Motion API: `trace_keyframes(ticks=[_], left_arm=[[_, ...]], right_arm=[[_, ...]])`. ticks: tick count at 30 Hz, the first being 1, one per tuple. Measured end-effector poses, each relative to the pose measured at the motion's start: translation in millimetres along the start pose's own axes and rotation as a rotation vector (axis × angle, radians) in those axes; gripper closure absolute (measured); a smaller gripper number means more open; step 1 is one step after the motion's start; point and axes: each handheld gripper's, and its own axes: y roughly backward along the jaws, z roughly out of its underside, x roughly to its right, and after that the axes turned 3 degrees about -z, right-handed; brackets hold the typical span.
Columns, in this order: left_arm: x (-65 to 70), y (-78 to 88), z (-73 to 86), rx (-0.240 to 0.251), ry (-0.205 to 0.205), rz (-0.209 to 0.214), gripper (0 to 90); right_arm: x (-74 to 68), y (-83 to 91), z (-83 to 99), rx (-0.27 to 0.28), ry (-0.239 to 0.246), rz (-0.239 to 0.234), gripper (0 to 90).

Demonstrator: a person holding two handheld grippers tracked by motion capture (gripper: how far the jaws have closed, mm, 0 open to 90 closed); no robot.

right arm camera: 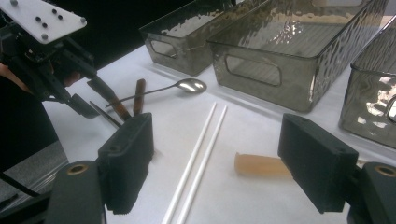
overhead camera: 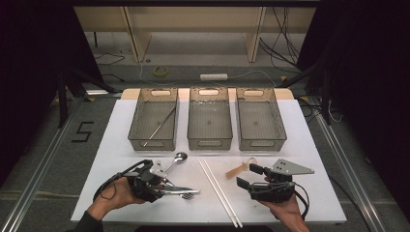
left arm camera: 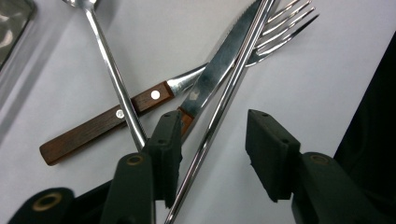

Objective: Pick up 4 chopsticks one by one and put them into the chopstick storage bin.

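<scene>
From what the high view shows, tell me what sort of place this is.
Probably a lab or recording set-up, not a kitchen: a white table boxed in by black curtains, loose cables on the floor, and three clear bins lined up for sorting cutlery.

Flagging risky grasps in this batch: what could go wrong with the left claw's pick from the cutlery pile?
1. The left claw straddles a metal chopstick that lies across the knife and fork; closing may catch the knife too.
2. The spoon handle runs against one finger, so lifting may drag it along.

Brown-handled fork (left arm camera: 107,122) (silver tines), white chopsticks (overhead camera: 218,191)
</scene>
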Motion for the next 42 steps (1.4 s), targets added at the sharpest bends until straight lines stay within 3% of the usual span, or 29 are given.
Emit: trace_keyframes(ticks=[9, 12, 15, 24, 29, 42], left_arm=[[5.0, -12.3, -0.1, -0.056, -0.032, 0.002, 62.3], [5.6, -14.6, -0.1, -0.050, -0.031, 0.003, 64.2], [4.6, -16.7, 1.0, -0.059, -0.056, 0.013, 66.4], [4.3, -23.1, 2.3, -0.075, -0.074, -0.004, 67.5], [4.7, -25.0, 1.9, -0.091, -0.105, -0.012, 68.8], [5.3, -26.9, 0.4, -0.100, -0.120, -0.002, 75.9]], right_arm=[[-0.5, -0.8, 0.1, -0.005, 0.002, -0.005, 27.7], [-0.4, -0.5, 0.0, -0.004, 0.000, -0.004, 27.8], [-0.7, -0.5, 0.0, -0.003, 0.004, -0.005, 27.7], [-1.0, -0.9, -0.1, -0.007, 0.007, -0.007, 27.7], [-1.0, -1.0, 0.0, -0.006, 0.008, -0.008, 27.7], [-1.5, -2.5, 0.0, -0.012, 0.005, -0.011, 27.7]])
